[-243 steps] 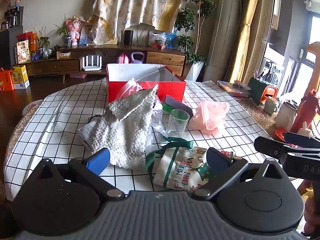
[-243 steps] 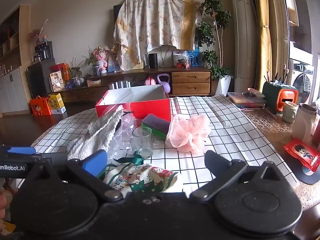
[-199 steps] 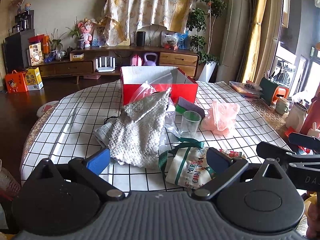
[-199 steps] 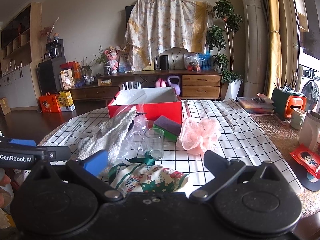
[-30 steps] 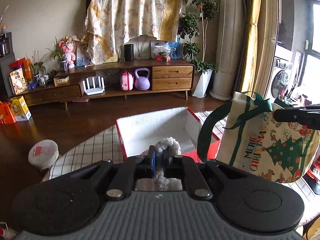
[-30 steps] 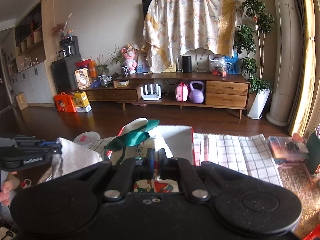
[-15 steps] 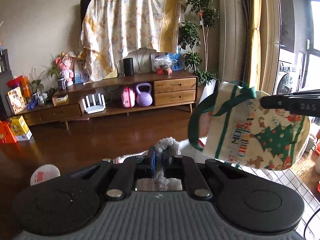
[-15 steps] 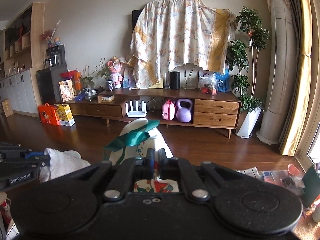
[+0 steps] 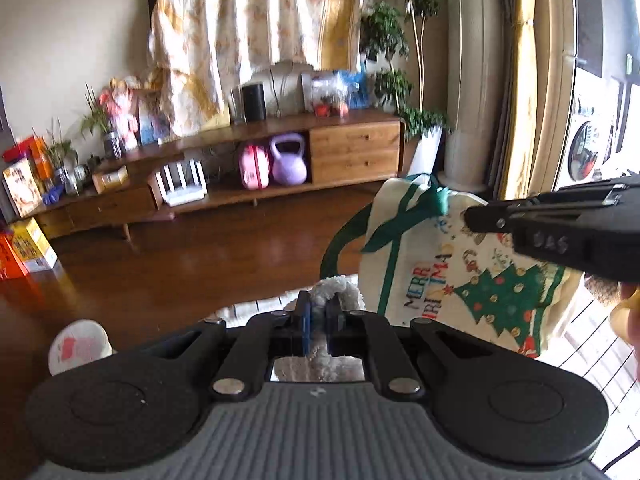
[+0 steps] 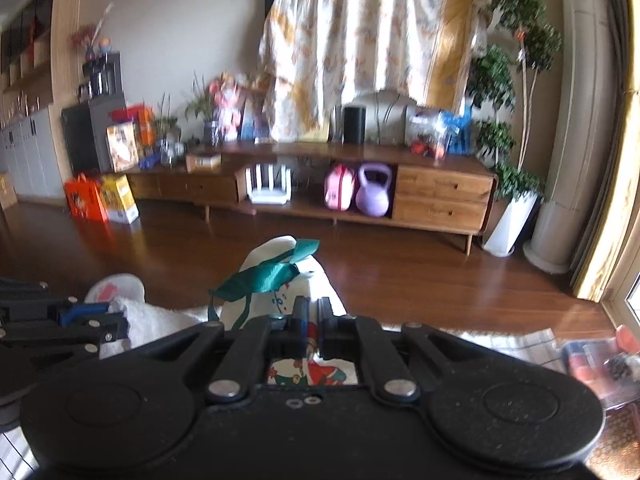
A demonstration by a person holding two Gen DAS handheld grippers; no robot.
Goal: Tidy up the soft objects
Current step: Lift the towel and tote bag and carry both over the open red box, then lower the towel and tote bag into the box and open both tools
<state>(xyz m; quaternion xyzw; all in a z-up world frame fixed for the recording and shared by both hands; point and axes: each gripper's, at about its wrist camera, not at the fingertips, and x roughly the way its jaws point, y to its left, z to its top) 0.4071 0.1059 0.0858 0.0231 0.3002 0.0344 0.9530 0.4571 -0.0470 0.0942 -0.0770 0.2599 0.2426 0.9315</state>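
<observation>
Dark glossy wood floor point(image 10: 400, 276) beyond the jaws, filling the mid-ground. Long low wooden shelf unit point(image 10: 440, 192) standing on it, far ahead. On the floor far left of the jaws: orange box point(image 10: 86, 200) touching yellow box point(image 10: 120, 198). Round white container with red label point(image 9: 78, 346) on the floor, left of and close to the jaws. White planter point(image 10: 512, 224) on the floor, far ahead to the right, beside a pale column point(image 10: 560, 208). Desk barely seen: sliver of white checked cloth point(image 9: 256, 308) just beyond the left jaws; cloth edge point(image 10: 532, 340) with blurred small items right of the right jaws, not identifiable.
</observation>
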